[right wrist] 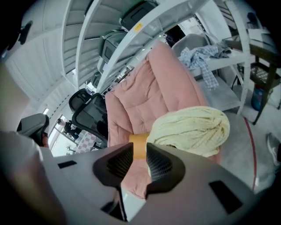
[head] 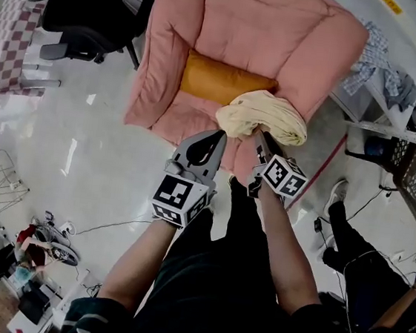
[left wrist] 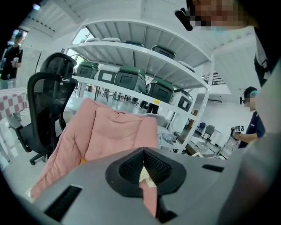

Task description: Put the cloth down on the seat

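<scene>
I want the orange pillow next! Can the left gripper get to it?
Probably yes. The orange pillow lies bare at the back of the pink chair's seat, and the cloth lies in front of its right end. Nothing stands between it and the left gripper, though its jaws are together.

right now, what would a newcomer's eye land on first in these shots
The big pink armchair fills the top of the head view, with an orange cushion lying across its seat. A bunched cream cloth sits at the seat's front right. Just before it are the left hand-held gripper, shut, and the right hand-held gripper, its jaws apart and gripping nothing.
</scene>
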The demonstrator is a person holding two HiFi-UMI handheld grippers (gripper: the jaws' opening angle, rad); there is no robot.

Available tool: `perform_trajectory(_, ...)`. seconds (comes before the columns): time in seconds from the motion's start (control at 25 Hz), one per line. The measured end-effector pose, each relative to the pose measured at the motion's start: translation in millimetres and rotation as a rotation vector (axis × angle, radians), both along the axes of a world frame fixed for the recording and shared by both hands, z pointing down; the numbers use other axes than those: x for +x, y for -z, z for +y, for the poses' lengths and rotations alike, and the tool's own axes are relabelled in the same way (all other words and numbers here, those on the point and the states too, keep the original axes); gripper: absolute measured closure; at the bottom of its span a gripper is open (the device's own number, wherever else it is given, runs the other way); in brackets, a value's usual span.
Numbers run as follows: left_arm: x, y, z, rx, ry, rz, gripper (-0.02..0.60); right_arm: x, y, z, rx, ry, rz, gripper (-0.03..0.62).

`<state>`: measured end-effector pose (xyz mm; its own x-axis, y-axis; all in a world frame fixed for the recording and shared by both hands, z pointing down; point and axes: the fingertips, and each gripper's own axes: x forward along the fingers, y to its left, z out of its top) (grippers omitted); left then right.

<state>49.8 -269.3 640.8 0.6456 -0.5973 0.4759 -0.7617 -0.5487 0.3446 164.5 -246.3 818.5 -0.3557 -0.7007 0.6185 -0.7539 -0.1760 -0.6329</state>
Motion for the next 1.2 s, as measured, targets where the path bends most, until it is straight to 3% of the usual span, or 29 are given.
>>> perform_trajectory(0.24, -28, 30, 22, 0.004, 0.013, 0.023, 0.575, -25, 81, 5, 0.172, 0.074, 0.087, 0.55)
perform_trajectory(0.4, -53, 56, 33, 0.022, 0.049, 0.03, 0.575, -38, 134, 9, 0.261, 0.084, 0.089, 0.563)
perform_trajectory(1.2, -143, 206, 62, 0.231, 0.169, 0.097, 0.575, -102, 347, 27, 0.651, 0.195, 0.175, 0.571)
